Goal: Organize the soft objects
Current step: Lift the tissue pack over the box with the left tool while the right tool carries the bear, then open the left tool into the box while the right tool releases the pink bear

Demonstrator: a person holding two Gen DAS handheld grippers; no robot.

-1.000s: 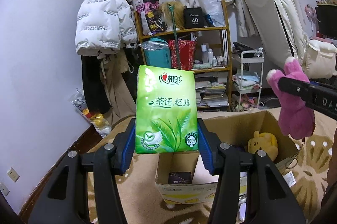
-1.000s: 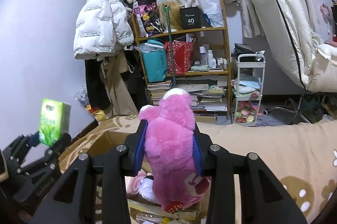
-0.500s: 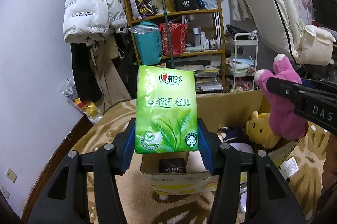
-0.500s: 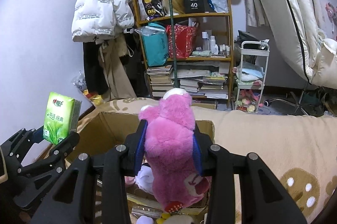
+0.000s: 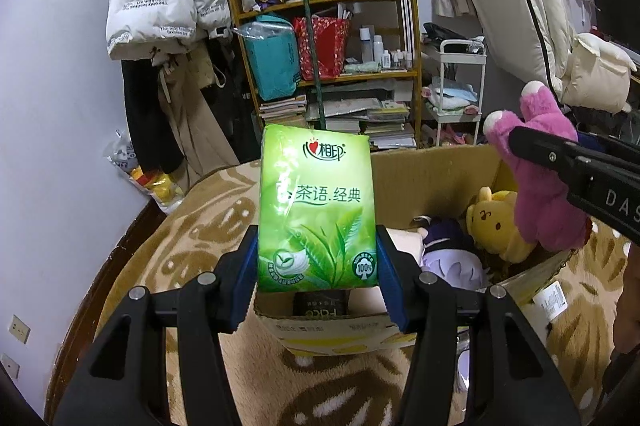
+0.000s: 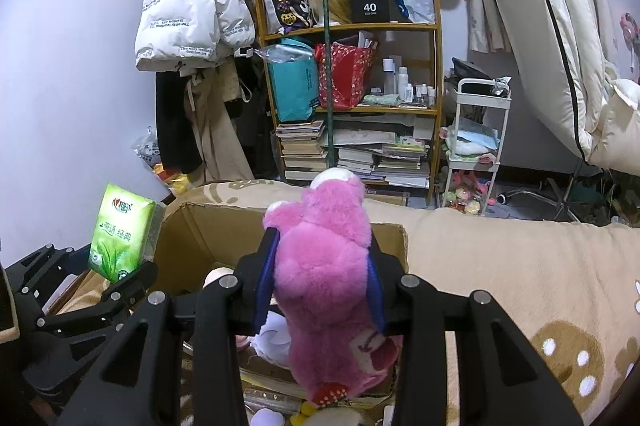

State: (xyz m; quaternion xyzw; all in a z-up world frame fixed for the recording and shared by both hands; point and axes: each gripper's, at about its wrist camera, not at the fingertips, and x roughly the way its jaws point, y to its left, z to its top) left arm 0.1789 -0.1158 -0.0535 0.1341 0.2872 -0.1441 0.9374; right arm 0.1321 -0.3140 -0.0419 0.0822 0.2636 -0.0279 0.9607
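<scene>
Black grippers (image 5: 316, 278), blue pads (image 5: 245, 278)

Both wrist cameras are looking forward and slightly downward along their jaws, close over the open brown cardboard box (image 5: 436, 178), both facing the cluttered wooden bookshelf (image 6: 434, 66); each is catching the other's gripper.

1. The right gripper (image 6: 320, 282), black with blue pads, clamps a fuzzy pink plush toy (image 6: 326, 266) by its sides.
2. The toy hangs over an open brown cardboard box (image 6: 200, 230) with other soft items inside.
3. Near left, the left gripper (image 6: 116, 278) holds a green plastic tissue pack (image 6: 120, 232) upright beside the box.
4. A beige patterned blanket (image 6: 500, 266) spreads to the right.
5. Far back stands a cluttered wooden bookshelf (image 6: 434, 74), with a white puffer jacket (image 6: 192, 18) hanging to its left.
</scene>
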